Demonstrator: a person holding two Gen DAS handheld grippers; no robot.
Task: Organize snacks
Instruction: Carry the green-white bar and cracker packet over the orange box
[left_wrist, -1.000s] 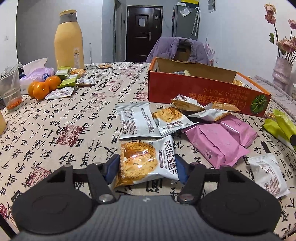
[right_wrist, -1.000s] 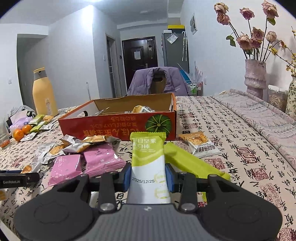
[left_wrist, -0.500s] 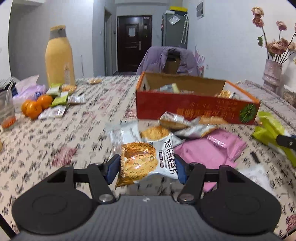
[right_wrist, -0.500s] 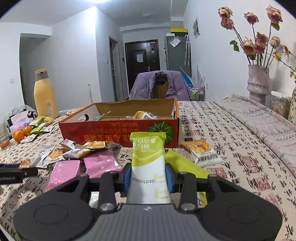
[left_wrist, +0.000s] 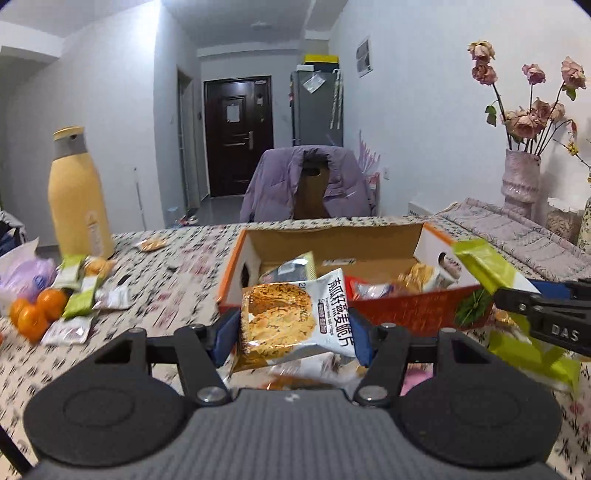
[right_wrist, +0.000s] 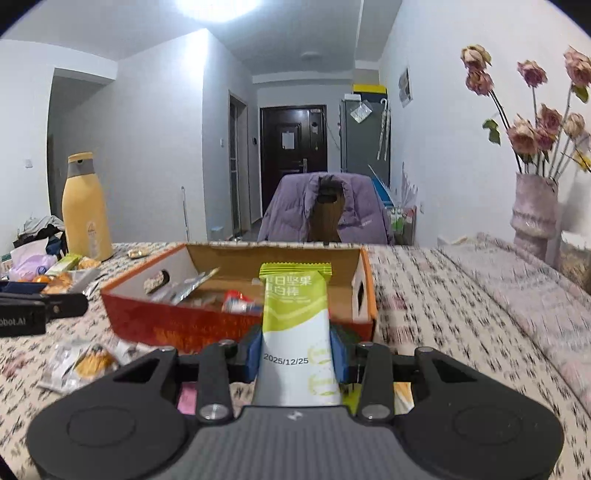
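We hold a white cracker packet (left_wrist: 295, 314) and a green-and-white nut bar (right_wrist: 295, 332) upright, both lifted before the open orange box (right_wrist: 236, 321) holding more snacks.

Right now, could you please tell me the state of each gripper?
Left gripper: closed on the cracker packet.
Right gripper: closed on the green bar.

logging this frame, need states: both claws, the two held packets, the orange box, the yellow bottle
left claw: shut on biscuit packet
biscuit packet: sealed, held off the table
right claw: shut on green bar packet
green bar packet: sealed, held upright
orange box: open-topped, snacks inside
yellow bottle: upright, capped
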